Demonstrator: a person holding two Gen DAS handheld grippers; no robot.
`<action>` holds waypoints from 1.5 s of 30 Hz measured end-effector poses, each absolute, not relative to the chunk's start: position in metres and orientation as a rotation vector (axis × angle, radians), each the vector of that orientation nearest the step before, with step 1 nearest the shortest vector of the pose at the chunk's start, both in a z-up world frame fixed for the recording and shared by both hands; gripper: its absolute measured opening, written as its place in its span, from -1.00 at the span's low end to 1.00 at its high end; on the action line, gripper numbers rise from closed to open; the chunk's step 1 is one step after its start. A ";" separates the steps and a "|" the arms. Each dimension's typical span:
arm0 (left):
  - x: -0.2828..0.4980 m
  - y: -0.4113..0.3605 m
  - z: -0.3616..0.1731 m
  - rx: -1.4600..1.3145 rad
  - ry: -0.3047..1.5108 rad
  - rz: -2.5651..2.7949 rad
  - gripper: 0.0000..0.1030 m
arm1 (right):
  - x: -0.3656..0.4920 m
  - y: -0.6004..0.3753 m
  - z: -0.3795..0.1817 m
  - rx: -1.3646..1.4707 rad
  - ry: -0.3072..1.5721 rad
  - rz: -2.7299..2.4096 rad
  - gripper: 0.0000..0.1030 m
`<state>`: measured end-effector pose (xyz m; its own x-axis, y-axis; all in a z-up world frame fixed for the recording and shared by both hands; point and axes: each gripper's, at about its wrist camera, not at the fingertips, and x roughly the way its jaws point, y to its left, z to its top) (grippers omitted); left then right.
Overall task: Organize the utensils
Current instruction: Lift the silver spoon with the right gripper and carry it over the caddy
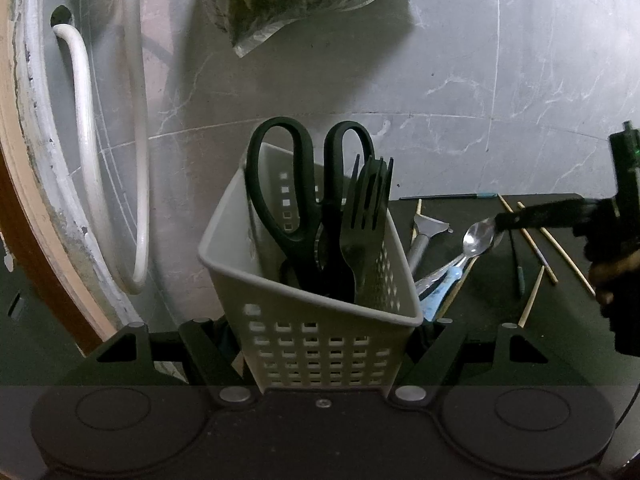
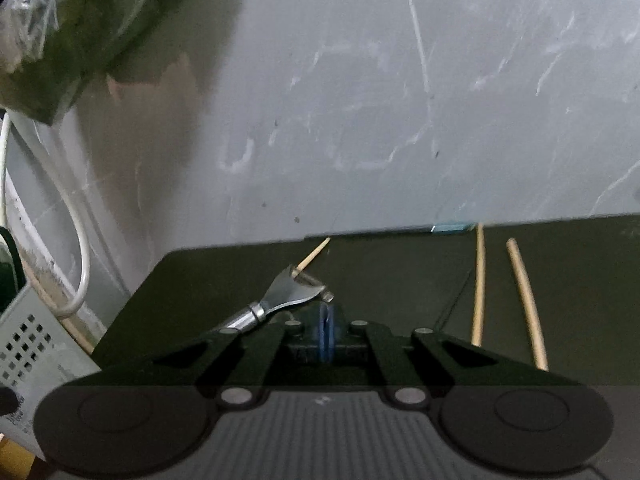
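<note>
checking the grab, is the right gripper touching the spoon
Touching. In the left wrist view, the right gripper has its tips shut on the spoon at the bowl's edge.

**Plastic, steel and wood against marbled grey**

The utensil caddy (image 1: 304, 332) is matt, pale grey plastic pierced with square holes. Inside, scissors (image 1: 292, 196) have smooth black plastic handles, and a fork (image 1: 366, 216) is semi-glossy black plastic. A spoon (image 1: 476, 238) gleams in polished metal. The peeler (image 2: 288, 294) looks like brushed steel. Chopsticks (image 2: 478, 284) are bare, pale wood. The bench (image 2: 400, 272) is dark and matt. The wall (image 1: 460, 80) is smooth, grey, white-veined marble tile.
</note>
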<state>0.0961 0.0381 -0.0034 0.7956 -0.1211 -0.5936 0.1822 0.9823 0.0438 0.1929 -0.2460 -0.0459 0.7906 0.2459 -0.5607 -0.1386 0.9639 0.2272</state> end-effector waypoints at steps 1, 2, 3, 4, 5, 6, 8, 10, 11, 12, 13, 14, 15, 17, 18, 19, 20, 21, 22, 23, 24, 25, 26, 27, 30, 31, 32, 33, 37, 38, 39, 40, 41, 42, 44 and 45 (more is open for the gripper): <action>0.096 0.039 -0.003 0.100 0.630 -0.164 0.48 | 0.191 -0.247 -0.043 0.169 0.616 0.202 -0.96; 0.096 0.039 -0.004 0.101 0.629 -0.165 0.48 | 0.190 -0.247 -0.040 0.158 0.604 0.195 -0.97; 0.096 0.039 -0.004 0.100 0.628 -0.166 0.48 | 0.190 -0.248 -0.037 0.147 0.595 0.191 -0.98; 0.096 0.039 -0.004 0.100 0.627 -0.168 0.48 | 0.189 -0.249 -0.034 0.140 0.589 0.187 -0.98; 0.096 0.039 -0.004 0.100 0.626 -0.169 0.48 | 0.189 -0.250 -0.031 0.128 0.580 0.181 -0.98; 0.096 0.040 -0.005 0.100 0.625 -0.171 0.48 | 0.189 -0.250 -0.029 0.116 0.571 0.175 -0.98; 0.096 0.040 -0.005 0.099 0.624 -0.174 0.48 | 0.191 -0.252 -0.026 0.104 0.562 0.170 -0.99; 0.097 0.041 -0.005 0.099 0.622 -0.178 0.48 | 0.193 -0.253 -0.024 0.087 0.556 0.167 -0.99; 0.097 0.041 -0.005 0.100 0.622 -0.179 0.48 | 0.194 -0.254 -0.023 0.079 0.554 0.166 -0.99; 0.097 0.041 -0.005 0.100 0.622 -0.181 0.48 | 0.194 -0.255 -0.022 0.073 0.551 0.166 -0.99; 0.098 0.041 -0.005 0.101 0.621 -0.183 0.48 | 0.195 -0.255 -0.020 0.067 0.547 0.166 -0.99; 0.098 0.042 -0.005 0.102 0.621 -0.184 0.48 | 0.196 -0.254 -0.019 0.059 0.543 0.166 -1.00; 0.098 0.042 -0.005 0.102 0.620 -0.185 0.48 | 0.197 -0.254 -0.017 0.052 0.538 0.167 -1.00; 0.098 0.042 -0.005 0.101 0.620 -0.186 0.48 | 0.196 -0.254 -0.013 0.039 0.528 0.171 -1.00; 0.098 0.042 -0.005 0.102 0.620 -0.187 0.48 | 0.196 -0.253 -0.010 0.028 0.520 0.172 -1.00; 0.098 0.042 -0.005 0.101 0.619 -0.187 0.48 | 0.195 -0.251 -0.008 0.018 0.514 0.175 -1.00; 0.098 0.042 -0.005 0.101 0.619 -0.186 0.48 | 0.194 -0.250 -0.005 0.010 0.506 0.180 -1.00; 0.098 0.042 -0.005 0.100 0.619 -0.186 0.48 | 0.193 -0.249 -0.002 0.002 0.498 0.185 -1.00; 0.098 0.042 -0.005 0.100 0.618 -0.186 0.48 | 0.192 -0.248 0.001 -0.007 0.490 0.191 -1.00; 0.098 0.042 -0.005 0.100 0.618 -0.186 0.48 | 0.191 -0.246 0.004 -0.015 0.482 0.198 -1.00; 0.098 0.042 -0.005 0.099 0.617 -0.186 0.48 | 0.189 -0.244 0.007 -0.025 0.474 0.204 -1.00; 0.098 0.042 -0.005 0.099 0.618 -0.185 0.48 | 0.187 -0.242 0.009 -0.035 0.467 0.208 -1.00; 0.097 0.042 -0.005 0.100 0.617 -0.185 0.48 | 0.185 -0.240 0.011 -0.045 0.459 0.214 -1.00; 0.098 0.042 -0.005 0.099 0.618 -0.184 0.48 | 0.183 -0.238 0.014 -0.054 0.449 0.219 -1.00; 0.098 0.042 -0.005 0.097 0.618 -0.184 0.48 | 0.176 -0.233 0.025 -0.091 0.418 0.236 -1.00; 0.097 0.042 -0.005 0.096 0.617 -0.183 0.48 | 0.174 -0.232 0.029 -0.097 0.412 0.241 -1.00; 0.097 0.042 -0.005 0.096 0.616 -0.183 0.48 | 0.172 -0.230 0.033 -0.102 0.400 0.244 -1.00; 0.097 0.042 -0.005 0.096 0.615 -0.183 0.48 | 0.170 -0.229 0.037 -0.108 0.387 0.248 -1.00; 0.096 0.042 -0.005 0.094 0.613 -0.182 0.48 | 0.162 -0.225 0.054 -0.115 0.340 0.263 -1.00; 0.096 0.042 -0.005 0.094 0.613 -0.182 0.48 | 0.161 -0.224 0.058 -0.119 0.327 0.267 -1.00; 0.097 0.042 -0.005 0.094 0.613 -0.182 0.48 | 0.159 -0.223 0.062 -0.121 0.315 0.270 -1.00; 0.096 0.042 -0.005 0.093 0.613 -0.182 0.48 | 0.157 -0.221 0.068 -0.125 0.298 0.275 -1.00; 0.096 0.042 -0.005 0.094 0.613 -0.182 0.48 | 0.155 -0.219 0.074 -0.130 0.284 0.282 -1.00; 0.096 0.042 -0.005 0.094 0.612 -0.182 0.48 | 0.153 -0.216 0.080 -0.136 0.269 0.293 -1.00; 0.096 0.042 -0.005 0.093 0.612 -0.182 0.48 | 0.144 -0.211 0.099 -0.126 0.229 0.333 -1.00; 0.096 0.042 -0.005 0.093 0.612 -0.182 0.48 | 0.137 -0.208 0.110 -0.119 0.200 0.360 -1.00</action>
<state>0.0963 0.0420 -0.0050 0.8028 -0.1424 -0.5790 0.1973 0.9798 0.0325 0.1373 -0.2077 0.1101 0.9167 0.3369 -0.2148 -0.3604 0.9293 -0.0804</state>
